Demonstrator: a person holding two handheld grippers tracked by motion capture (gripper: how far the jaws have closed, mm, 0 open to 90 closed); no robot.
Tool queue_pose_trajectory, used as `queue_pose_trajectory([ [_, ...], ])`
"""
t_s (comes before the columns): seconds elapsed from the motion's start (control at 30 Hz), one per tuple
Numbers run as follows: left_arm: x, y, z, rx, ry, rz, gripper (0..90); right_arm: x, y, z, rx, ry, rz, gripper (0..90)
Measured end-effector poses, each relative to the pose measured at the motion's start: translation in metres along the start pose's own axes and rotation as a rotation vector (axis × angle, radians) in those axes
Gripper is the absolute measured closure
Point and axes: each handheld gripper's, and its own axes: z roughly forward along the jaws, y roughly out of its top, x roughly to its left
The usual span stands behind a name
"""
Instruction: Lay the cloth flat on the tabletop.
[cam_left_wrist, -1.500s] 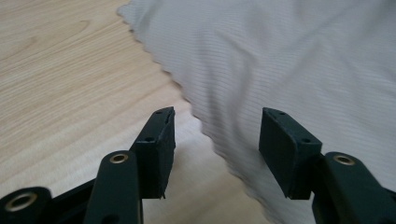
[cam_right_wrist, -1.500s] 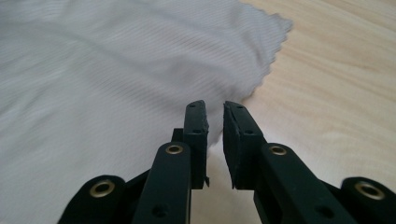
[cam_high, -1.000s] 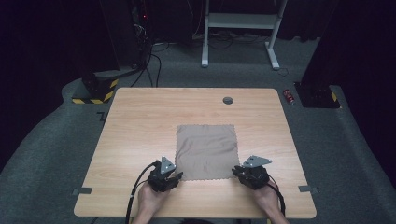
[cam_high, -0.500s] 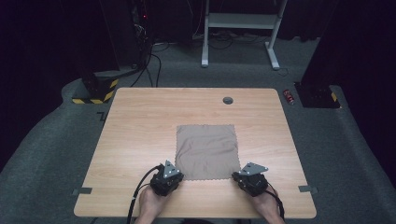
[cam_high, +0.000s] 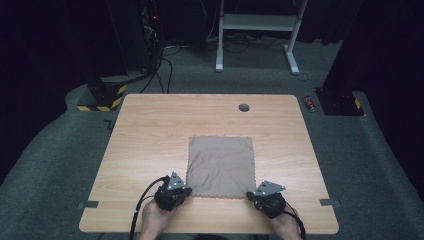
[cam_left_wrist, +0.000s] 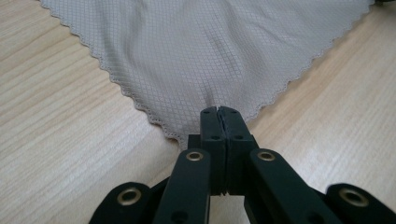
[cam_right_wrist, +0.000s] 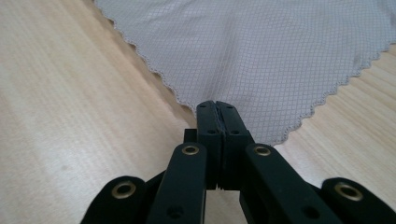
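The cloth (cam_high: 220, 166) lies flat on the near half of the table (cam_high: 150, 130), right of centre, its far edge well short of the grommet (cam_high: 244, 107). The left gripper (cam_high: 176, 192) sits at its near left corner and the right gripper (cam_high: 260, 196) at its near right corner. In the left gripper view the jaws are pressed together with the cloth's (cam_left_wrist: 210, 51) corner pinched between them, and small wrinkles run from the tips. In the right gripper view the jaws are likewise closed on the other corner of the cloth (cam_right_wrist: 261, 56).

Compared with a second ago, both grippers have drawn slightly nearer to the person, and the cloth's near edge looks to have come along a little. That suggests both corners are secured, so lifting the near edge and folding it toward the far edge seems the likely next move.
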Motion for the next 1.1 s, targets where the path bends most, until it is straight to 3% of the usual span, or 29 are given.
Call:
queue_pose_trajectory([
  [0.1,-0.003,-0.004,0.002,0.032,-0.015,0.002,88.2,0.004,-0.003,0.001,0.016,0.027,-0.004,87.8],
  [0.2,0.000,-0.004,0.000,0.012,-0.022,-0.030,83.2,0.003,-0.001,-0.001,-0.017,0.071,0.028,81.9],
  [0.3,0.004,0.001,-0.002,-0.015,-0.017,-0.051,71.8,0.001,0.011,-0.001,-0.054,0.065,0.037,78.2],
  [0.33,0.008,0.009,-0.002,-0.059,0.005,-0.062,67.8,-0.001,0.016,0.002,-0.064,0.066,0.042,76.2],
  [0.37,0.011,0.013,0.002,-0.073,0.021,-0.074,63.3,-0.003,0.021,0.006,-0.071,0.061,0.047,74.1],
  [0.4,0.011,0.013,0.002,-0.073,0.021,-0.074,59.4,-0.003,0.021,0.006,-0.071,0.061,0.047,74.1],
  [0.5,0.024,0.034,0.026,-0.076,0.058,-0.117,52.7,-0.011,0.038,0.030,-0.076,0.050,0.082,68.0],
  [0.73,0.038,0.054,0.054,-0.068,0.130,-0.112,52.0,-0.007,0.052,0.054,-0.069,0.029,0.081,61.0],
  [0.77,0.045,0.054,0.058,-0.086,0.142,-0.136,51.9,-0.007,0.052,0.056,-0.063,0.028,0.080,60.4],
  [0.87,0.052,0.052,0.061,-0.073,0.157,-0.154,51.9,-0.006,0.051,0.059,-0.044,0.027,0.081,59.0],
  [1.0,0.058,0.049,0.063,-0.072,0.181,-0.134,48.3,-0.004,0.047,0.060,-0.057,0.020,0.067,58.0],
  [1.1,0.063,0.046,0.063,-0.088,0.170,-0.144,43.3,-0.006,0.046,0.060,-0.069,0.029,0.058,57.5],
])
